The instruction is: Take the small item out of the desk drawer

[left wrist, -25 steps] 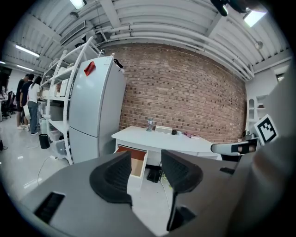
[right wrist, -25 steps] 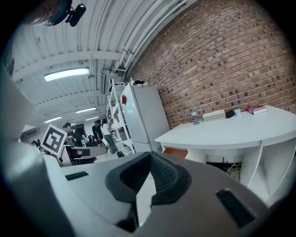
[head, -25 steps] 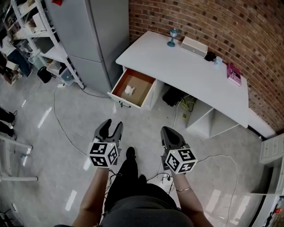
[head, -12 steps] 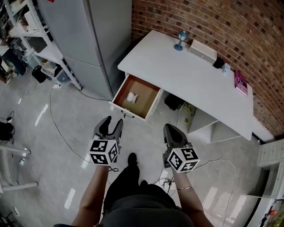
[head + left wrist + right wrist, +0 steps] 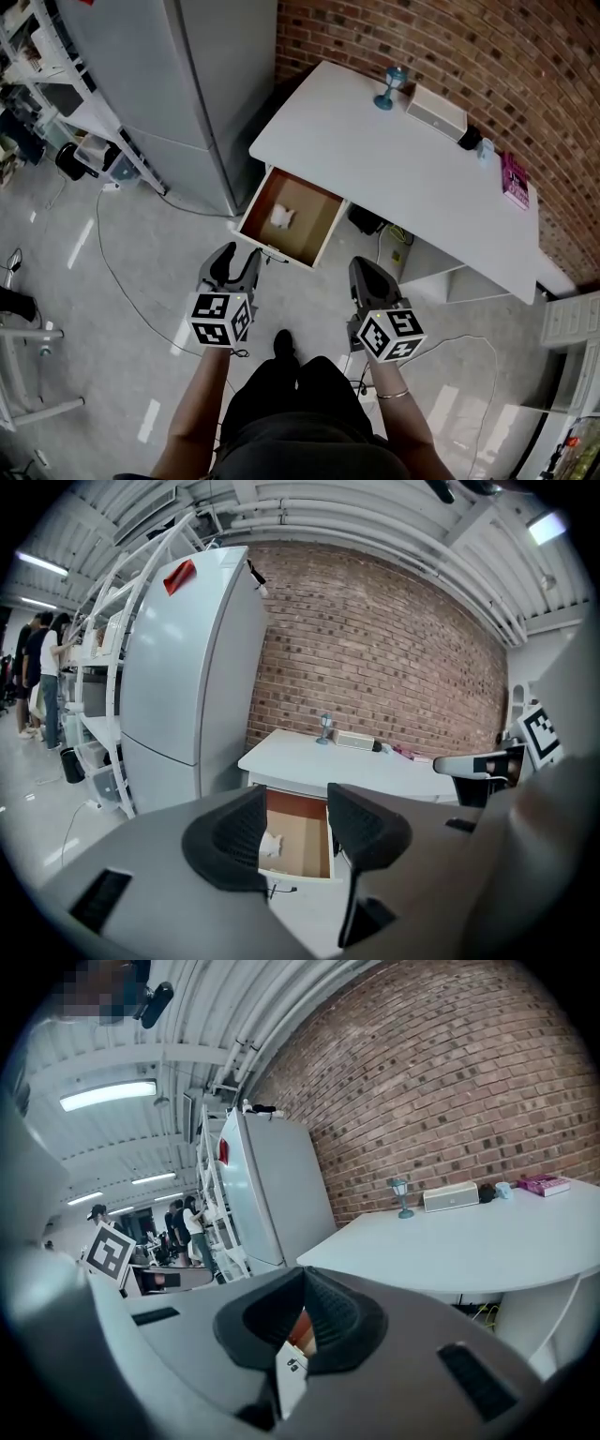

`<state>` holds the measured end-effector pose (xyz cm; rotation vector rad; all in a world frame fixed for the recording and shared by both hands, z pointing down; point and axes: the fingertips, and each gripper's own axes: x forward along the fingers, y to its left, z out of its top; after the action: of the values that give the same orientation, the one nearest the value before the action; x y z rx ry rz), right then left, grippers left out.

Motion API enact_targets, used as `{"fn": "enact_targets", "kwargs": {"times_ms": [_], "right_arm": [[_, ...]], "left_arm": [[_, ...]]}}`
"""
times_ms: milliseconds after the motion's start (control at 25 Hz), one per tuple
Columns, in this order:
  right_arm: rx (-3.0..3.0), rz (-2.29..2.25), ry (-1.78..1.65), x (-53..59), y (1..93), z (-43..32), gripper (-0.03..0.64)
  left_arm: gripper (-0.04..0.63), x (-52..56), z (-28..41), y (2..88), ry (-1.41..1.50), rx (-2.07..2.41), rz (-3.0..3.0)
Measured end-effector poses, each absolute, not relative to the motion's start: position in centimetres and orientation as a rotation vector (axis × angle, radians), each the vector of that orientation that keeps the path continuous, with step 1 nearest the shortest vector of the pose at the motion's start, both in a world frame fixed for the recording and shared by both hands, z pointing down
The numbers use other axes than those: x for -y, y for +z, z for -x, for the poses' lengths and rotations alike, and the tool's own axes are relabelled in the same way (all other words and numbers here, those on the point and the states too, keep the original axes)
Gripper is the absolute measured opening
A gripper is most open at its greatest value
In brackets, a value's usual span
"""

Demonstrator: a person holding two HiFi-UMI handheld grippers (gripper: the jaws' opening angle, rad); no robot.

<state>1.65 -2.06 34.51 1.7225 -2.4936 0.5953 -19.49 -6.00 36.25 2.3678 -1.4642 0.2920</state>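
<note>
The white desk (image 5: 394, 159) stands against a brick wall with its left drawer (image 5: 314, 223) pulled out. A small white item (image 5: 281, 217) lies on the drawer's brown bottom. My left gripper (image 5: 237, 258) hovers over the floor short of the drawer front, open, with nothing between its pads. In the left gripper view the drawer (image 5: 307, 847) and the item (image 5: 271, 843) show through the gap of the left gripper (image 5: 295, 827). My right gripper (image 5: 364, 270) is held beside it, shut and empty; the right gripper view shows the right gripper (image 5: 302, 1312) with jaws together.
A tall grey cabinet (image 5: 178, 84) stands left of the desk, with shelving (image 5: 56, 84) beyond it. On the desktop are a blue goblet (image 5: 392, 86), a white box (image 5: 436, 110) and a pink book (image 5: 515, 178). Cables (image 5: 112, 272) trail over the floor. People (image 5: 42, 667) stand far left.
The desk and open drawer have drawn a little nearer and slid down in the head view as the person stepped forward. Both grippers keep their pose and jaw state.
</note>
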Motion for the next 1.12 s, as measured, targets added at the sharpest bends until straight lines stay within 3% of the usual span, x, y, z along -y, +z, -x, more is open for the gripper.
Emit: {"fn": "enact_targets", "kwargs": {"times_ms": [1120], "right_arm": [[2.479,-1.531,0.769,10.9,43.6,0.4,0.006]], "left_arm": [[0.196,15.6,17.9,46.2,0.542,1.434,-2.265]]}}
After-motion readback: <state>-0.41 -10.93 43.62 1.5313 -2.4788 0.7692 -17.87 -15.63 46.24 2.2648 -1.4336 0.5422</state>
